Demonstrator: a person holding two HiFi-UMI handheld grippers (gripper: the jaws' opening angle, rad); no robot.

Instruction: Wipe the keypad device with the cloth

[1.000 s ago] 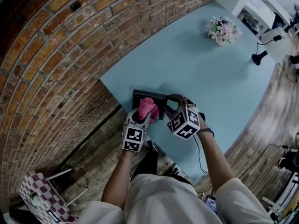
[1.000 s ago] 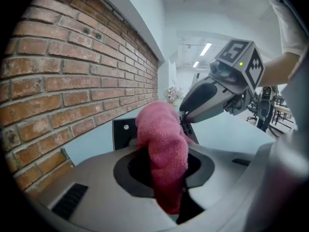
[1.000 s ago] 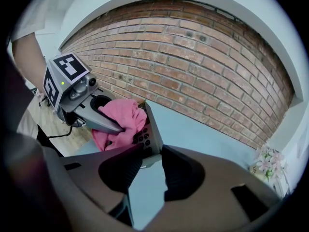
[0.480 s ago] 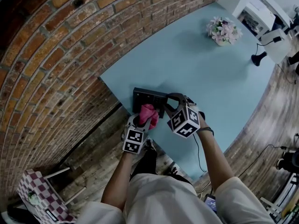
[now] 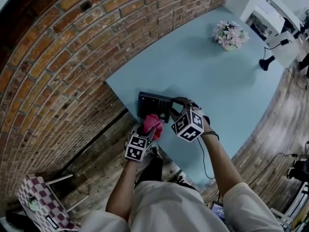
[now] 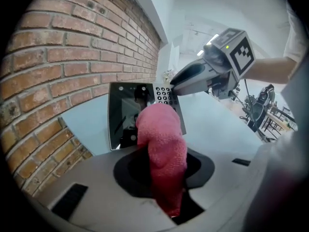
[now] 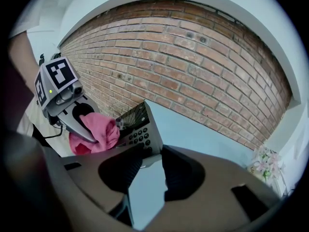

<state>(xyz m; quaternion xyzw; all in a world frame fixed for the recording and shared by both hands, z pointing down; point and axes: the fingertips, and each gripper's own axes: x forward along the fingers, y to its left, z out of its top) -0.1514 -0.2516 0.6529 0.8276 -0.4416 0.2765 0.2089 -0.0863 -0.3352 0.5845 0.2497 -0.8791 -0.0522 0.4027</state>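
Observation:
A dark keypad device (image 5: 153,102) with a screen and number keys lies near the corner of the light blue table (image 5: 212,81). My left gripper (image 5: 149,127) is shut on a bunched pink cloth (image 5: 153,123), which rests at the device's near edge. In the left gripper view the cloth (image 6: 164,149) sticks out past the jaws and covers the lower part of the device (image 6: 126,115). My right gripper (image 5: 171,111) is at the device's right end. In the right gripper view its jaws (image 7: 152,166) stand wide around the device's (image 7: 140,124) near corner, gripping it.
A brick wall (image 5: 63,66) runs along the table's left side, and the table edge lies just behind the grippers. A pot of pale flowers (image 5: 230,34) stands at the far end. A black stand (image 5: 265,62) and a checked chair (image 5: 41,202) are on the floor.
My left gripper has drawn the pink cloth back across the device, from its middle to its near edge. The right gripper has stayed in place on the device.

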